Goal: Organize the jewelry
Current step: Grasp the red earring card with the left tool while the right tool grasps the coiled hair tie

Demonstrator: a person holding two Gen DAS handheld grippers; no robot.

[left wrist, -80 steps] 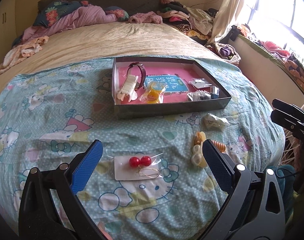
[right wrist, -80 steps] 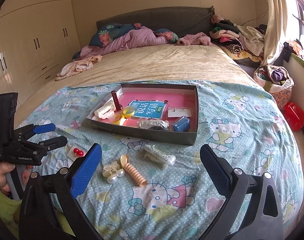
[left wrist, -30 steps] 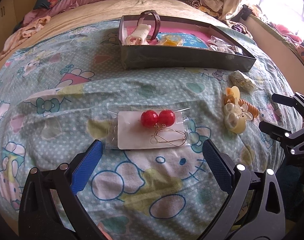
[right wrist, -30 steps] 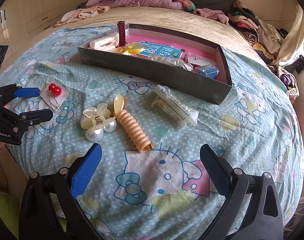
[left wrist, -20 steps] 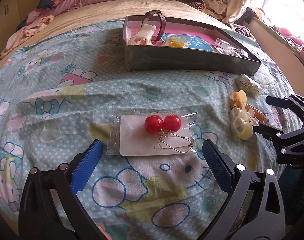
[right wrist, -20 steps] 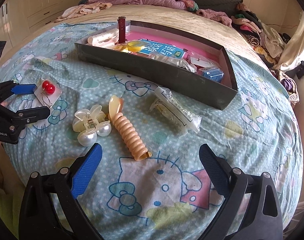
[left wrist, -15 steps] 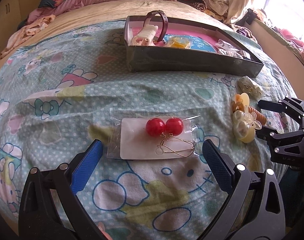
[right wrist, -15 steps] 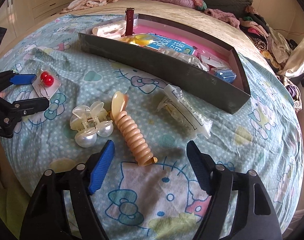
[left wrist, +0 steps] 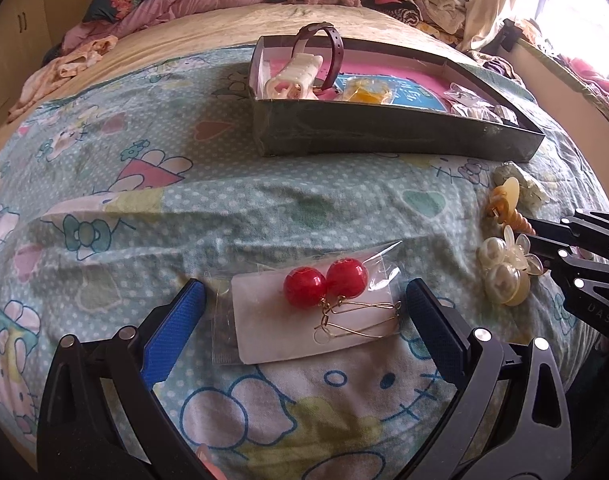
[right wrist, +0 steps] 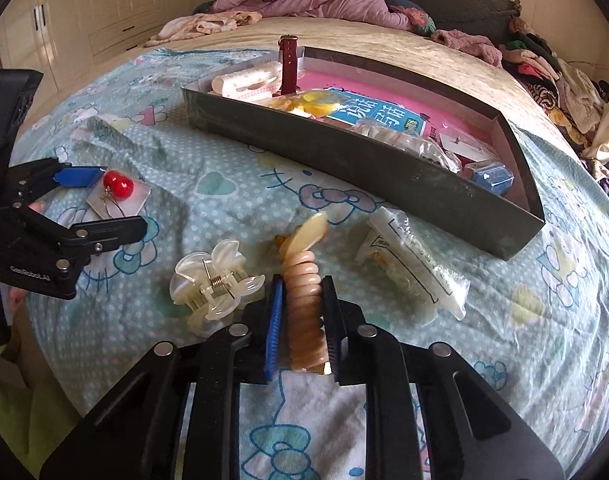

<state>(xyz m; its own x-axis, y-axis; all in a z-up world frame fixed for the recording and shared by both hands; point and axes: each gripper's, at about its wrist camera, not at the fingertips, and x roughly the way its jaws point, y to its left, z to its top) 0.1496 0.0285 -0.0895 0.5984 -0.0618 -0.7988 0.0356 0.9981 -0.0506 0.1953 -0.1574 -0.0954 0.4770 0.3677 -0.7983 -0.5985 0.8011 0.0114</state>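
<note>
My left gripper (left wrist: 304,304) is open, its fingers on either side of a packet of red ball earrings (left wrist: 324,284) on a white card on the bedspread. My right gripper (right wrist: 303,292) is shut on a peach spiral hair clip (right wrist: 304,300) lying on the bedspread. A pearl claw clip (right wrist: 212,284) lies just left of it; it also shows in the left wrist view (left wrist: 504,272). The grey jewelry box (right wrist: 364,156) with a pink floor sits behind, holding a watch strap (right wrist: 290,66), a white clip and several packets.
A clear plastic packet (right wrist: 412,260) lies right of the spiral clip, in front of the box. The left gripper shows at the left of the right wrist view (right wrist: 100,204). Piled clothes and bedding lie at the head of the bed (right wrist: 312,0).
My right gripper has moved down onto the spiral hair clip and shut on it. My left gripper has come closer, so its open fingers now flank the earring packet.
</note>
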